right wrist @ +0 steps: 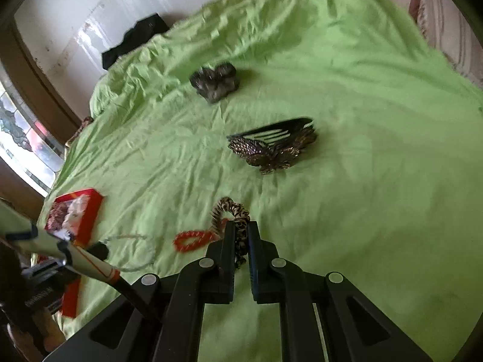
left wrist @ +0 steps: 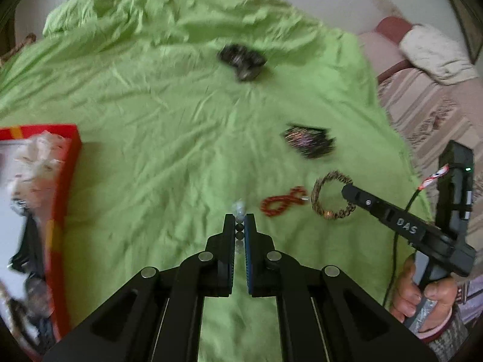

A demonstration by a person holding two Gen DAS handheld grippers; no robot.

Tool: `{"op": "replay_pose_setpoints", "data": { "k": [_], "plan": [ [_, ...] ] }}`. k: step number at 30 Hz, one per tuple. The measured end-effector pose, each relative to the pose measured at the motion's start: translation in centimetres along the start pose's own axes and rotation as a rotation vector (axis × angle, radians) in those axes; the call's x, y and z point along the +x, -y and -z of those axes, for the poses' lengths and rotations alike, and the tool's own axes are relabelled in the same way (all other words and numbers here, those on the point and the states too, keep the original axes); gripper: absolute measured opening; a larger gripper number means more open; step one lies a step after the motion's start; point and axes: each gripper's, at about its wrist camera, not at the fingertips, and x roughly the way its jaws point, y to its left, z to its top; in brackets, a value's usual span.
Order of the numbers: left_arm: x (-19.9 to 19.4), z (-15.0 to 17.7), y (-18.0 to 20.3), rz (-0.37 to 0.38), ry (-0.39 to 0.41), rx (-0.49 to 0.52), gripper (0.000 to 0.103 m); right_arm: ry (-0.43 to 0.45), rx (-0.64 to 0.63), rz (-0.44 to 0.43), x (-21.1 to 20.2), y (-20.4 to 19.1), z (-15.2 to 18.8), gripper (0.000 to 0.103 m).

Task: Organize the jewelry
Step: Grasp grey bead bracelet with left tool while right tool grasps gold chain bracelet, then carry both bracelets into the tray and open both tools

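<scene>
The left gripper has its jaws nearly together, clamped on a thin strand of dark and clear beads. The right gripper is clamped on the leopard-print fabric bracelet, which lies just beside the red beaded bracelet. Beyond them on the wrinkled green bedsheet rest a jewelled hair comb and a grey clip. The red cardboard box sits at the left edge, with wide bare sheet between.

Left claw pinched closed, right claw clamped
</scene>
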Motion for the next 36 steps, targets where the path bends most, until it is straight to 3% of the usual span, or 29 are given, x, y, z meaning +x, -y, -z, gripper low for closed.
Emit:
{"op": "replay_pose_setpoints", "data": {
  "k": [9, 17, 21, 26, 36],
  "plan": [
    [-10.9, 3.3, -0.8, -0.022, 0.096, 0.016, 0.005, 0.045, -0.074, -0.022, -6.4, -3.4, 2.6, 0.008],
    [-18.1, 6.2, -5.5, -0.14, 0.169, -0.012, 0.005, 0.037, -0.175, -0.066, -8.2, -8.4, 5.2, 0.008],
    [-19.7, 6.2, -8.7, -0.221, 0.176, -0.034, 0.005, 0.024, -0.231, -0.089, -8.2, -11.2, 6.2, 0.008],
    [-20.3, 5.7, -12.7, -0.264, 0.182, -0.088, 0.005, -0.007, -0.294, -0.102, -7.4, -14.3, 7.1, 0.008],
    [-16.7, 2.7, -19.0, -0.21, 0.203, -0.215, 0.005, -0.078, -0.383, -0.142, -3.5, -21.6, 7.5, 0.008]
  ]
}}
